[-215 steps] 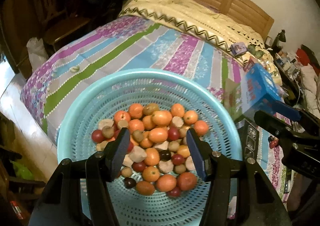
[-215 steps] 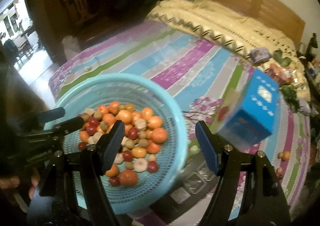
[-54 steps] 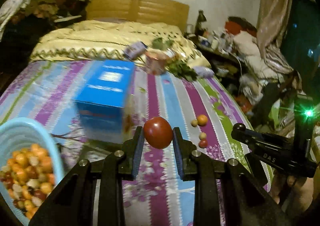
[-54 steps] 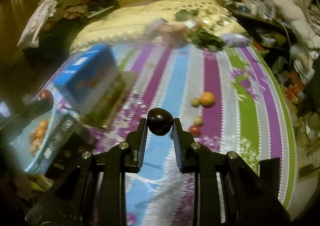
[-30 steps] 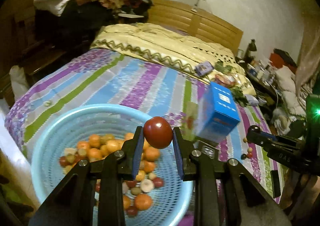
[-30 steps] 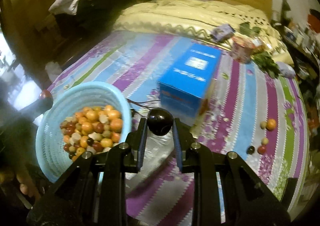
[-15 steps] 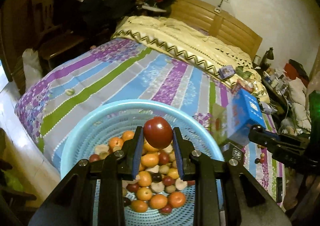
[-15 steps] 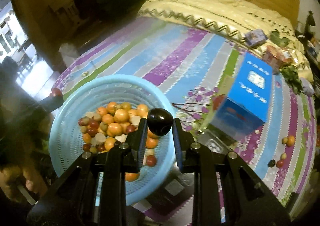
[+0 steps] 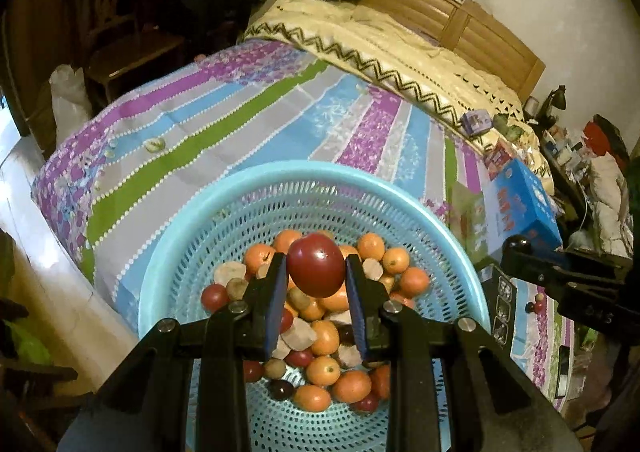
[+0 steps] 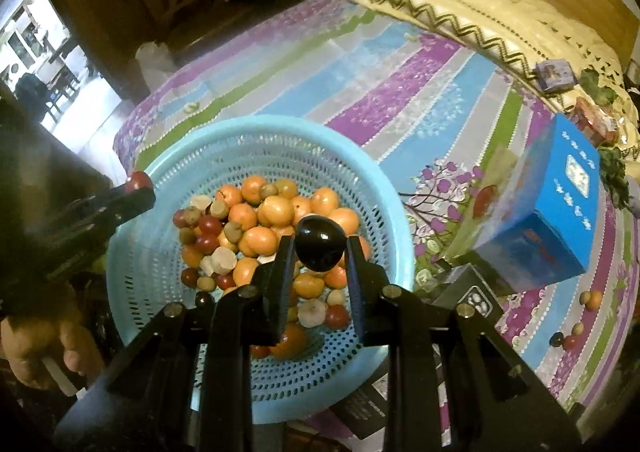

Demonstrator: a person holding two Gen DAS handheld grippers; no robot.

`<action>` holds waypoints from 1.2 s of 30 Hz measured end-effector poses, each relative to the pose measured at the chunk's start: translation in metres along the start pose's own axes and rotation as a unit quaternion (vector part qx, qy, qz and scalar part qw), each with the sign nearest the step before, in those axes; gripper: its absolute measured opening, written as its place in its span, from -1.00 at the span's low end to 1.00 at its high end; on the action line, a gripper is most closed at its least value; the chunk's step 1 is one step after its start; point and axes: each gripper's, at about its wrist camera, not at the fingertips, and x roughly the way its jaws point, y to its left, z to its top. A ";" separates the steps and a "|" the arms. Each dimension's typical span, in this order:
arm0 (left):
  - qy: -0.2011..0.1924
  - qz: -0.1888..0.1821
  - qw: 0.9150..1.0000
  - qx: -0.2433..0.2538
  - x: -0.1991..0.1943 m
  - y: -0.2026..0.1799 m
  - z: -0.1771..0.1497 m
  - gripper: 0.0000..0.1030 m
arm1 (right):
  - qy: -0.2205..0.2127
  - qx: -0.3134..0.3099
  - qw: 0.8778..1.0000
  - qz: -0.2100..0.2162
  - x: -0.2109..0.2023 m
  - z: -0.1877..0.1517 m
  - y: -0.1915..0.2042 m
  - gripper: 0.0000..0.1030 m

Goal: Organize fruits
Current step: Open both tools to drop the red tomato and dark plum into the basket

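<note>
1. The bed (image 9: 224,124) ran wide and bare past the basket, its near corner dropping to the floor at the left.
2. The basket (image 9: 280,180) sat at that near edge, fruit heaped at its centre, open mesh all round the pile.
3. The box (image 10: 560,220) stood just right of its rim.
4. The left gripper (image 9: 316,272) pinched a red fruit (image 9: 316,270) above the heap.
5. The right gripper (image 10: 320,248) clamped a black fruit (image 10: 320,246) over the pile.
6. Loose fruit (image 10: 592,298) lay well apart, right.

Left hand-held gripper (image 9: 316,272) clamps a red fruit (image 9: 316,270) above the blue basket (image 9: 248,188).
</note>
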 end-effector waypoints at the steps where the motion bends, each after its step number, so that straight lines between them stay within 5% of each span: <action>1: 0.005 0.000 1.000 -0.002 0.003 0.002 -0.001 -0.44 | 0.004 -0.001 1.000 0.001 0.002 0.000 0.001 -0.50; 36: 0.029 0.003 1.000 -0.010 0.021 0.014 -0.008 -0.44 | 0.022 -0.004 1.000 0.011 0.019 0.000 0.005 -0.50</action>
